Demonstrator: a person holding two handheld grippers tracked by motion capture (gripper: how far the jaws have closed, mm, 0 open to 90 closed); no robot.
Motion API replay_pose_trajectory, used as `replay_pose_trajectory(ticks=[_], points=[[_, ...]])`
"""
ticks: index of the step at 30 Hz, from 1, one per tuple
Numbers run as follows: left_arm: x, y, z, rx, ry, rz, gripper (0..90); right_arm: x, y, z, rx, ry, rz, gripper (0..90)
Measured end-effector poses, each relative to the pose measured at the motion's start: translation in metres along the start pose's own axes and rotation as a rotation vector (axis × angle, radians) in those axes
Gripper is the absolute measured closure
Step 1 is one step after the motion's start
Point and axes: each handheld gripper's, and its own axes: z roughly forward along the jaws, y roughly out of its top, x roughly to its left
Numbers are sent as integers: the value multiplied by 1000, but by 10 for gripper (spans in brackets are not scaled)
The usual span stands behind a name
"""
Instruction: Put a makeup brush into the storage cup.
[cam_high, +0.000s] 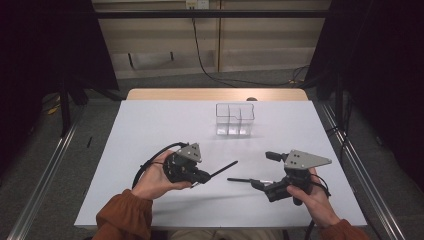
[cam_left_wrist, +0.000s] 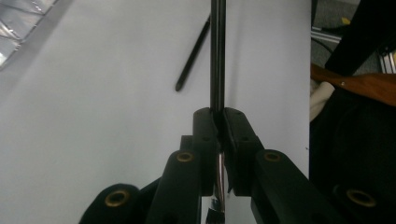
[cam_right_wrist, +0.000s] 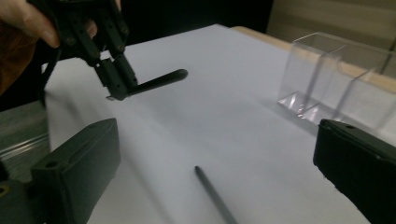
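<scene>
High view first: we have a white table (cam_high: 150, 130) with a clear divided organiser (cam_high: 235, 120) standing near its far edge, all compartments looking empty from what we can see. So nothing has been dropped in yet, by our read.

Left gripper (cam_high: 204, 176) sits in the person's left hand (cam_high: 157, 179) and holds a black pen (cam_high: 223, 169) lifted off the table, shaft pointing right and slightly toward the far side. In the left gripper view the jaws are clamped tight on that pen (cam_left_wrist: 217, 56), which runs straight up out of the pads (cam_left_wrist: 205, 130); grip looks centred and firm. The right gripper view shows the same hold from the other side, pen (cam_right_wrist: 156, 81) sticking out level from the left gripper (cam_right_wrist: 116, 91).

Second pen (cam_high: 244, 179) lies flat on the table between the two hands, near the right gripper (cam_high: 262, 170). It also shows on the sheet in the left gripper view (cam_left_wrist: 192, 53) and in the right gripper view (cam_right_wrist: 215, 196), lying between the wide-apart jaws and below them. Right jaws are spread open, holding nothing, pads not touching the pen.

Our judgement on progress: early. One pen picked up, not yet carried to the organiser, which is well apart from both grippers. Other pen not yet grasped. Left to do, as we read it: close right jaws on the lying pen, bring both pens to the organiser, stand them in compartments. Which compartment is meant we cannot tell.
</scene>
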Motion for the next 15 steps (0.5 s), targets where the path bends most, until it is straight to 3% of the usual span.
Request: replay_pose_trajectory(ticks=[6, 15], points=[[-2, 5, 3, 59, 2, 24, 842, 2, 4, 7, 77, 66, -34, 10], [0, 14, 13, 162, -22, 56, 842, -1, 10, 15, 184, 116, -85, 17]])
